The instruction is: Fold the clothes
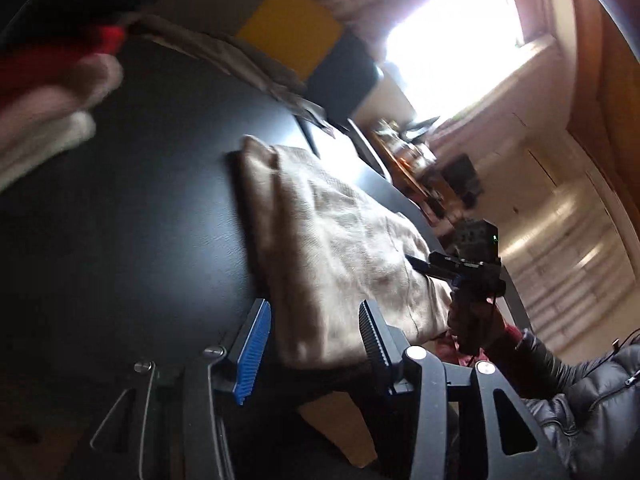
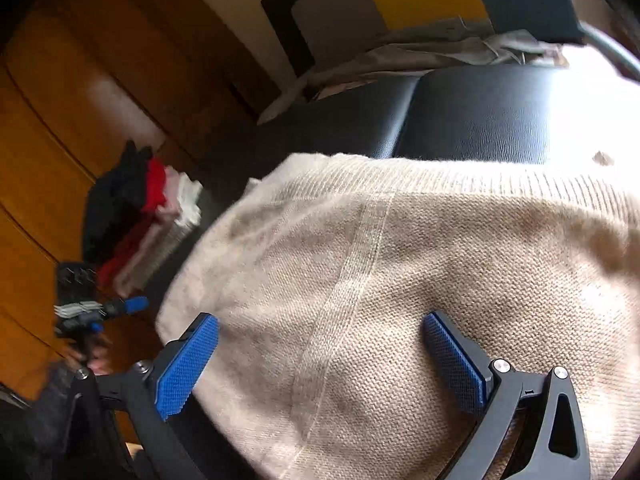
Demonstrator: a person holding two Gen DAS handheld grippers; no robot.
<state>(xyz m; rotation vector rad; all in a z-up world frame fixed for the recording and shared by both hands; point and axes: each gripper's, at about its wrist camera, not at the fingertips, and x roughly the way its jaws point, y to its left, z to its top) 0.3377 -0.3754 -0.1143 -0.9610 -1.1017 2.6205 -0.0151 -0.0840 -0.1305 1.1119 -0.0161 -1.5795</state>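
Above the folded beige sweater (image 2: 400, 280), both the left gripper (image 1: 312, 344) and right gripper (image 2: 320, 364) gape, empty.

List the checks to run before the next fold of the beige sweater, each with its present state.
1. Beige sweater lies flat on the black surface: ok.
2. Left gripper open, nothing between its pads: ok.
3. Right gripper open over the knit, pads not pinching it: ok.
4. Folded stack sits apart from the sweater: ok.
5. Edge for the next grab found: cannot tell, both views are blurred.
6. Sweater's near edge fully on the surface: cannot tell.
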